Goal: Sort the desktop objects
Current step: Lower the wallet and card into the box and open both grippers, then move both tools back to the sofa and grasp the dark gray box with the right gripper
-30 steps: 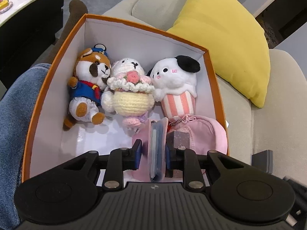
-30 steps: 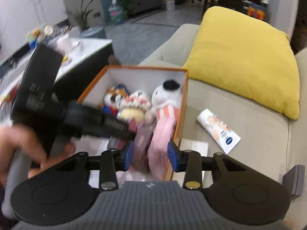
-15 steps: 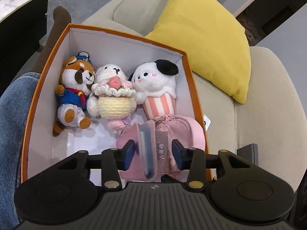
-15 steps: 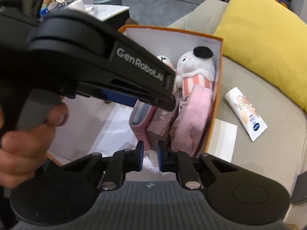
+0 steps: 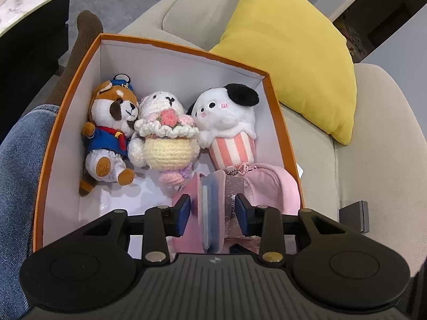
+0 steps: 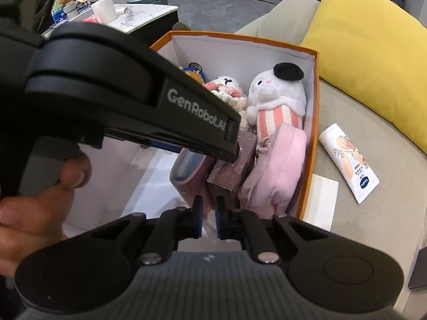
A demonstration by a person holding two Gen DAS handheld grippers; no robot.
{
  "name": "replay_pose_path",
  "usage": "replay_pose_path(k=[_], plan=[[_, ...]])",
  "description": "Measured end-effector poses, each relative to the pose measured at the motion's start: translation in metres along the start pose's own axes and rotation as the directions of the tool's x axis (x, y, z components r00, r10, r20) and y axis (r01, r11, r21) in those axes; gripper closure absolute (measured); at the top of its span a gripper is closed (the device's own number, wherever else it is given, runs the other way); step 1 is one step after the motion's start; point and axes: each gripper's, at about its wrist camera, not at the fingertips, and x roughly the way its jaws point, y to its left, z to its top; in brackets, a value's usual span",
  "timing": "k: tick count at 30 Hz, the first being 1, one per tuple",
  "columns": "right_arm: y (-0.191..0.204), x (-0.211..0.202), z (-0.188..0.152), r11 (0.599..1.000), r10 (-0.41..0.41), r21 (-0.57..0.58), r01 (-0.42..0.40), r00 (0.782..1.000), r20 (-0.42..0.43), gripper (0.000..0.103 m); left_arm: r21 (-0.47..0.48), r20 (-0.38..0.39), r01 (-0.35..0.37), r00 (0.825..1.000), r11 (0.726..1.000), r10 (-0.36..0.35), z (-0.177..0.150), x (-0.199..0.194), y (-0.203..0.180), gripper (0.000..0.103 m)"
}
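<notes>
An orange box (image 5: 283, 122) with a white inside sits on a beige sofa. It holds three plush toys: a brown dog in blue (image 5: 112, 133), a crocheted white toy (image 5: 165, 138) and a white toy in a striped cup (image 5: 229, 128). In front of them stand a pink card holder (image 5: 210, 208), a dotted mauve box (image 6: 232, 168) and a pink pouch (image 5: 275, 186). My left gripper (image 5: 213, 214) is open, its fingers either side of the card holder. My right gripper (image 6: 207, 217) is nearly shut and empty, just above the box's near end.
A yellow cushion (image 5: 291, 50) leans on the sofa back, right of the box. A white tube of cream (image 6: 349, 162) and a white card (image 6: 320, 202) lie on the seat beside the box. A marble-topped table (image 6: 141, 13) stands at the left. A denim-clad leg (image 5: 18, 176) is left of the box.
My left gripper has opened and let go of the pink card holder, then drawn back a little. My right gripper has closed from open to nearly shut.
</notes>
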Motion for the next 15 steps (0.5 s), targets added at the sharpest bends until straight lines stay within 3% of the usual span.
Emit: replay_pose_path(k=[7,11,15], plan=[[-0.001,-0.025,-0.012,1.000,0.011,0.008,-0.011,0.999,0.035,0.088,0.018,0.022,-0.029,0.999,0.999,0.029,-0.001,-0.005,-0.004,0.055],[-0.005,-0.037,-0.016,1.000,0.014,0.025,-0.015,0.998,0.054,0.082,0.027,0.044,-0.058,0.997,0.998,0.056,-0.002,-0.010,-0.007,0.055],[-0.010,-0.050,-0.021,0.999,0.012,0.039,-0.015,0.997,0.083,0.069,0.045,0.070,-0.088,0.994,0.995,0.085,-0.003,-0.016,-0.013,0.054]])
